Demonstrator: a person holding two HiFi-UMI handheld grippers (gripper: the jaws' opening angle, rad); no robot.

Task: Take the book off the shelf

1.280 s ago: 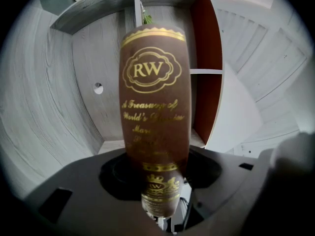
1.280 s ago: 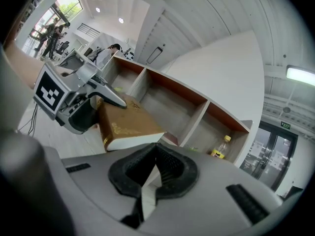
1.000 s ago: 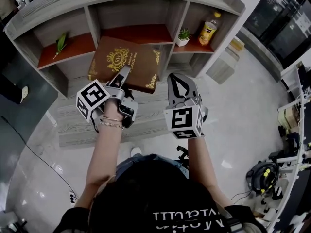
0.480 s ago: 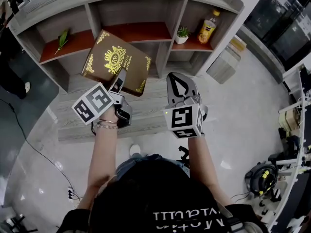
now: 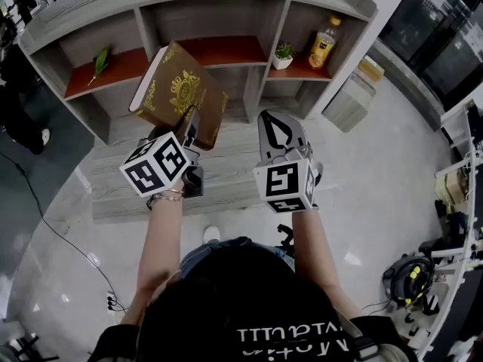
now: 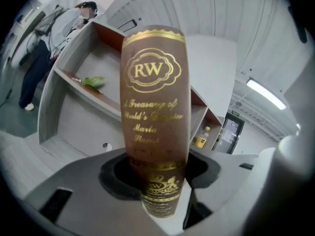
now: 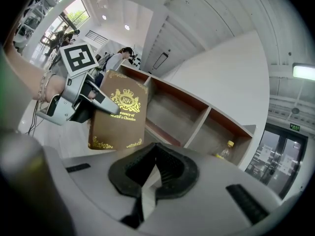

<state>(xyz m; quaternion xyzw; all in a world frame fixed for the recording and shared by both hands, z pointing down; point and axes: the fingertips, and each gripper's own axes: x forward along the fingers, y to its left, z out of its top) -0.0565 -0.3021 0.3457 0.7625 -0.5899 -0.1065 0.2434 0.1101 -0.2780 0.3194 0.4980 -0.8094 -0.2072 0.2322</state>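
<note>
A brown book (image 5: 179, 93) with gold ornament is held in the air in front of the grey shelf unit (image 5: 249, 6), tilted with its spine toward me. My left gripper (image 5: 192, 125) is shut on the book's lower edge. In the left gripper view the spine (image 6: 152, 107) stands upright between the jaws. The right gripper view has the book (image 7: 118, 117) and the left gripper (image 7: 93, 97) at its left. My right gripper (image 5: 273, 124) hovers beside the book, shut, with nothing between its touching fingertips (image 7: 155, 146).
The shelf's red boards carry a yellow bottle (image 5: 323, 44), a small potted plant (image 5: 285, 55) and a green leaf (image 5: 96, 62). A low grey wooden step (image 5: 226, 179) lies below the grippers. A person (image 5: 15, 89) stands at far left; equipment (image 5: 411, 274) sits on the floor right.
The left gripper has rolled and lifted, so the book went from nearly flat to steeply tilted, away from the shelf. The right gripper stayed put.
</note>
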